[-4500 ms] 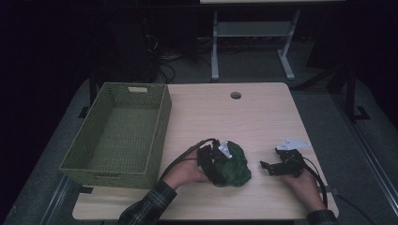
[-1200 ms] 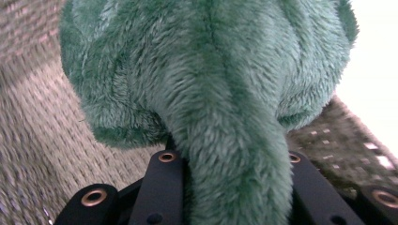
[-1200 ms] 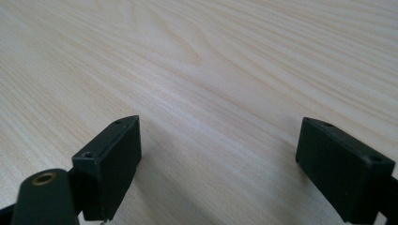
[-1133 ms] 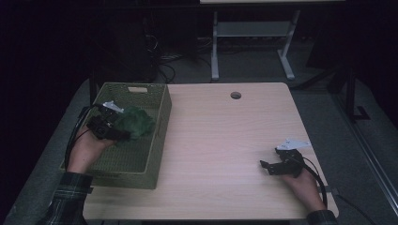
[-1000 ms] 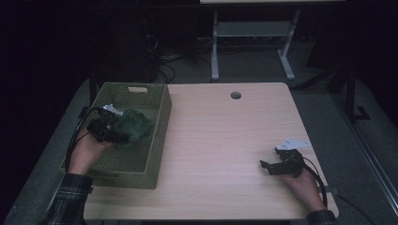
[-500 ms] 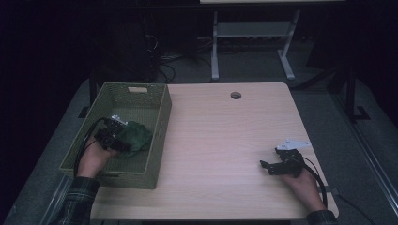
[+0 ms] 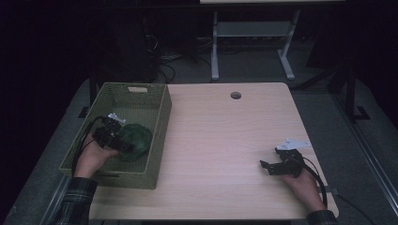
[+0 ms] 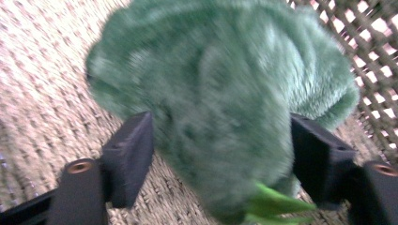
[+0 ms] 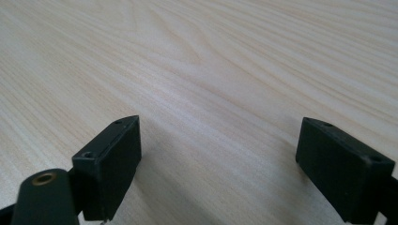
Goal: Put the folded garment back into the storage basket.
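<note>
A dark green plush toy (image 7: 137, 139) lies low inside the green woven basket (image 7: 158, 123), toward its near right side. My left gripper (image 7: 123, 143) reaches into the basket from the left. Its jaws have just been opening and now stand wide on either side of the plush (image 8: 225, 103); the pads no longer squeeze it. A light green tag (image 8: 274, 206) hangs from the toy's near end. My right gripper (image 7: 265, 167) rests open on the table (image 7: 225, 136) at the near right, nothing between its jaws (image 9: 220, 140).
The basket stands at the table's left edge, and its woven floor (image 8: 42, 93) and right wall (image 8: 375, 42) lie close around the plush. A small round hole (image 7: 235, 95) sits near the table's far edge. A metal stand (image 7: 253, 33) is beyond the table.
The left gripper carried the plush from the table over into the basket, lowered it, and spread its jaws. The right hand has not moved.
</note>
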`<state>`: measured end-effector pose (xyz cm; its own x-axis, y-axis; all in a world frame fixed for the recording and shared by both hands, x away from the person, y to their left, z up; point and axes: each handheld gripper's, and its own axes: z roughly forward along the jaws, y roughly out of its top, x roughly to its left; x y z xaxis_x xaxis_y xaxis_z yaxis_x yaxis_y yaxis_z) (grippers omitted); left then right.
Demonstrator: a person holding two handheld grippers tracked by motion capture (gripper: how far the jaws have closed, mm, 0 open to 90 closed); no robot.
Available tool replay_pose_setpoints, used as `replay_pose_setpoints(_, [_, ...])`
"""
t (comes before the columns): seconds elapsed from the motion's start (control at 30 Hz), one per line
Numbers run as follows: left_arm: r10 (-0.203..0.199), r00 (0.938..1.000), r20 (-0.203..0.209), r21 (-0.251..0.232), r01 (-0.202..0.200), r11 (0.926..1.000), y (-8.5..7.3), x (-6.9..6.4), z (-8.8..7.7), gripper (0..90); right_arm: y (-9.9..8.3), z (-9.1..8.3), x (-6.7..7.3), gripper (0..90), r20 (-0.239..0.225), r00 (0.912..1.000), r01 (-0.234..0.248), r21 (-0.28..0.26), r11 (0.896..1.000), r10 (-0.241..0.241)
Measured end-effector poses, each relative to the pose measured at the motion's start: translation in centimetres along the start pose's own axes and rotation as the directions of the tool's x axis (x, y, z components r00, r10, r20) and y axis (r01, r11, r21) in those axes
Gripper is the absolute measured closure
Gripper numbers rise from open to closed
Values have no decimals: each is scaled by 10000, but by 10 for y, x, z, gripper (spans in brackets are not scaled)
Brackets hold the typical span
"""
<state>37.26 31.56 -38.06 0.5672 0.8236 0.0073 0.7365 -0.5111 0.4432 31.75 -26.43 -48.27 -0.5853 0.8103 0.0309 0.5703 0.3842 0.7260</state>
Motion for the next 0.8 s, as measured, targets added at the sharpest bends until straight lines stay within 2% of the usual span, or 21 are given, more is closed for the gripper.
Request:
replay_pose_setpoints(0.07, [-53,10000,23,-315,54,9995,2,-1,-10,202,0,0,0,140,-2,10000,-2,2,10000,2])
replay_pose_setpoints(0.2, [19,10000,38,-916,-16,9958,9,-8,-28,184,0,0,0,140,-2,10000,-1,0,10000,1])
replay_pose_setpoints(0.33, [151,9995,264,-1377,-113,9904,17,-20,-39,180,0,0,0,140,-3,10000,0,1,10000,0])
replay_pose_setpoints(0.43, [453,9976,527,-1874,-347,9817,28,-38,-46,180,0,0,0,140,-4,10000,-2,0,10000,2])
replay_pose_setpoints(0.47, [453,9976,527,-1874,-347,9817,28,-38,-46,180,0,0,0,140,-4,10000,-2,0,10000,2])
replay_pose_setpoints(0.5, [661,9960,604,-1967,-530,9790,31,-44,-48,180,0,0,0,140,-3,10000,1,0,10000,-1])
replay_pose_setpoints(0.63, [1045,9912,814,-2387,-824,9676,42,-64,-51,180,0,0,0,140,-6,10000,1,-3,10000,-1])
replay_pose_setpoints(0.77, [1469,9838,1025,-2847,-1125,9520,51,-85,-51,180,0,0,0,140,-2,10000,-4,-2,10000,4])
replay_pose_setpoints(0.8, [1593,9801,1186,-3009,-1174,9464,55,-96,-48,180,0,0,0,140,-1,10000,-4,-2,10000,4])
